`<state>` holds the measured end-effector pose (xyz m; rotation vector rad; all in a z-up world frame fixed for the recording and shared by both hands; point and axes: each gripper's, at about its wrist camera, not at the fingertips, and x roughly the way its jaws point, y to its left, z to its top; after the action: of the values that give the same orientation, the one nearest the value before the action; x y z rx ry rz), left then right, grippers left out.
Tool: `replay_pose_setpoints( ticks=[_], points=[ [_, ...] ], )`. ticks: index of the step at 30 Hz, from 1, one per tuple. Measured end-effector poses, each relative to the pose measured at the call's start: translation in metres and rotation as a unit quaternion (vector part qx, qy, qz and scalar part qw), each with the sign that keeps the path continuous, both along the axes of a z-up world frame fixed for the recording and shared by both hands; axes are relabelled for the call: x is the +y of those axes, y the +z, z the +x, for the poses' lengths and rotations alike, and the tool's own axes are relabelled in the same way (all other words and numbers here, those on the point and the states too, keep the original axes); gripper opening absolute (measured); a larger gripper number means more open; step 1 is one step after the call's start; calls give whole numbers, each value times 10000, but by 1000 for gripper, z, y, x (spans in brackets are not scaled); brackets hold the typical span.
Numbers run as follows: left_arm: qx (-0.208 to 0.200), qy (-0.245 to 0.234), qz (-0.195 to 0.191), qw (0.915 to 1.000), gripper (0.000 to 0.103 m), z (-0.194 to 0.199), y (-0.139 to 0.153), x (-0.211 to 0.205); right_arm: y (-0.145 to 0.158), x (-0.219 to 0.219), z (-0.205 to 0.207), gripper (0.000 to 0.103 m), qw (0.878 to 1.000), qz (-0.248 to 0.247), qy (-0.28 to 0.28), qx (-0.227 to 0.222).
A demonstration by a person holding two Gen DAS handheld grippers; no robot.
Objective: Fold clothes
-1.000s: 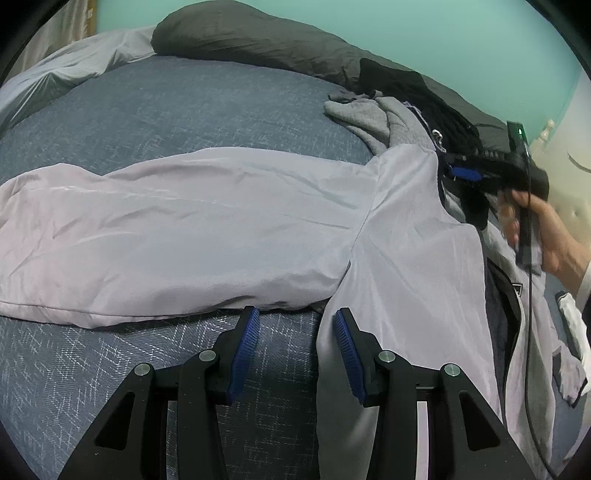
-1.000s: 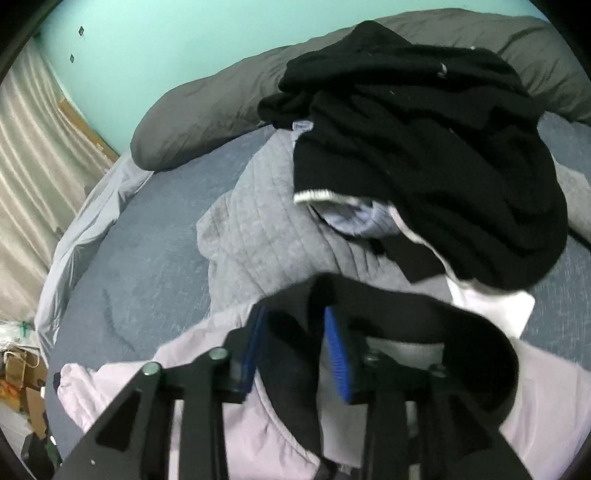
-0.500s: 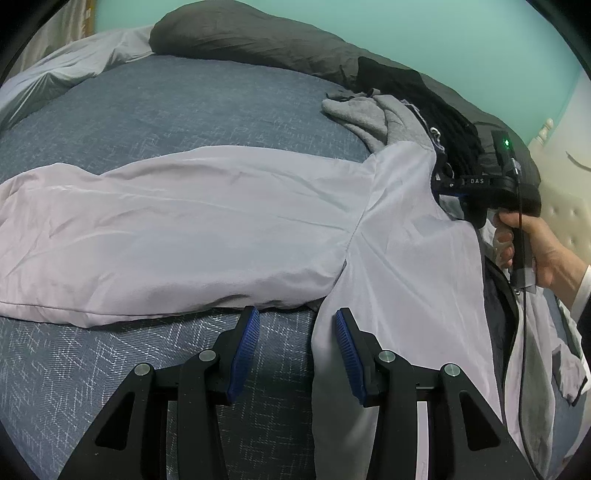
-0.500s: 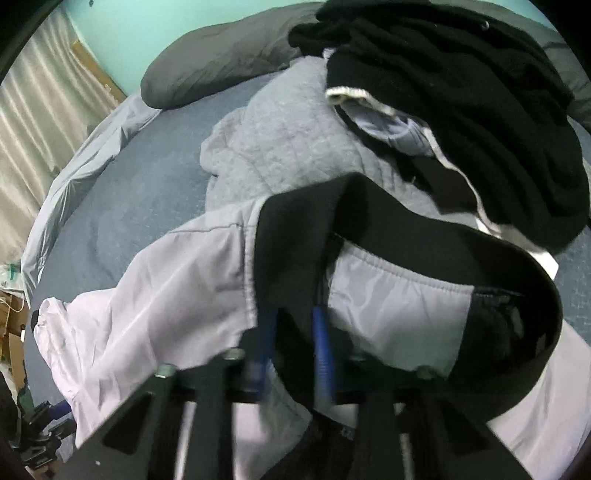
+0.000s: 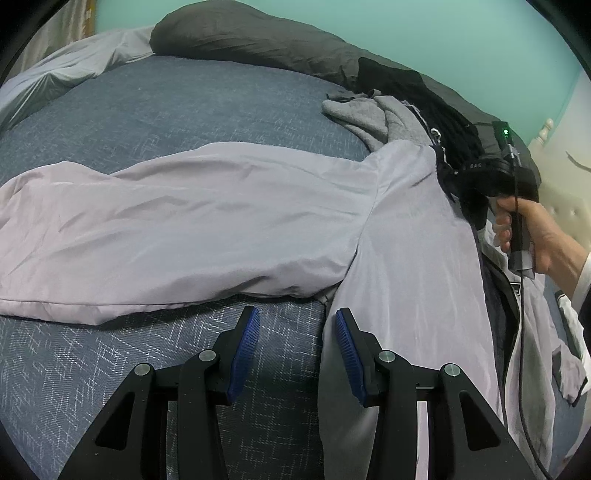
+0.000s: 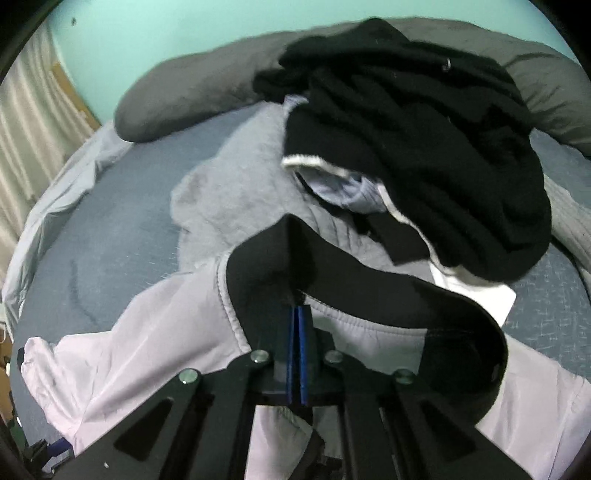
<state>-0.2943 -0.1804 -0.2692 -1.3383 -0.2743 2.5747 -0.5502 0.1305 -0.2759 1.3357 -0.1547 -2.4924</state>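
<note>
1. Jacket [image 5: 229,221], pale lilac-grey with a black collar [image 6: 258,273], lies spread on the blue-grey bed cover [image 5: 184,107], one sleeve stretched out to the left in the left wrist view.
2. Nearest the left camera, the left gripper [image 5: 295,354] hangs just over the cover with its blue pads about half apart and nothing between them; its right finger is over the jacket's edge, below the armpit, its left finger over bare cover.
3. Nearest the right camera, the right gripper [image 6: 298,332] has its pads pressed together, pinching a fold of the black collar, which stands up in a ridge above the pads.
4. From the left view the same gripper shows at the collar end of the jacket, gripped by a hand [image 5: 532,232] with a cable hanging from the handle.
5. Just beyond the collar lies a grey sweatshirt [image 6: 229,199], touching the jacket.
6. A heap of black garments [image 6: 424,147] with white trim lies on top of the sweatshirt.
7. Farthest back, a dark grey pillow [image 5: 251,40] lies against the turquoise wall [image 5: 443,33].
</note>
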Motion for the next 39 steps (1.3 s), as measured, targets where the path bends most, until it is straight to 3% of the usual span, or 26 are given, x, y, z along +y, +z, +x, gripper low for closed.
replay_pose_setpoints(
  ticks=[7, 12, 15, 19, 21, 22, 30, 33, 39],
  points=[
    [-4, -1, 11, 10000, 47, -1, 0, 0, -5, -12, -9, 2, 9992, 284, -250, -95],
    [-9, 2, 17, 10000, 47, -1, -1, 0, 0, -9, -9, 2, 9996, 200, -160, -144],
    [-6, -7, 15, 10000, 47, 0, -1, 1, 11, -1, -8, 2, 9999, -59, -139, -41],
    [2, -12, 26, 10000, 47, 0, -1, 2, 26, 41, -2, 6, 9974, -450, -556, 29],
    [-1, -29, 29, 10000, 47, -1, -1, 3, 28, 56, 3, 30, 9975, -280, -653, -28],
    [2, -37, 21, 10000, 47, -1, -1, 4, 27, 58, 6, 32, 9979, -191, -603, -107],
    [12, -45, -6, 10000, 47, 1, 0, 6, 6, 44, 38, 32, 9963, 704, -86, -490],
    [11, -47, 15, 10000, 47, 1, 0, 5, 12, 43, 48, 32, 9979, 572, -148, -268],
    [-2, -49, 26, 10000, 47, 0, 0, 5, 5, 56, 58, 32, 9969, 581, -258, -468]
  ],
)
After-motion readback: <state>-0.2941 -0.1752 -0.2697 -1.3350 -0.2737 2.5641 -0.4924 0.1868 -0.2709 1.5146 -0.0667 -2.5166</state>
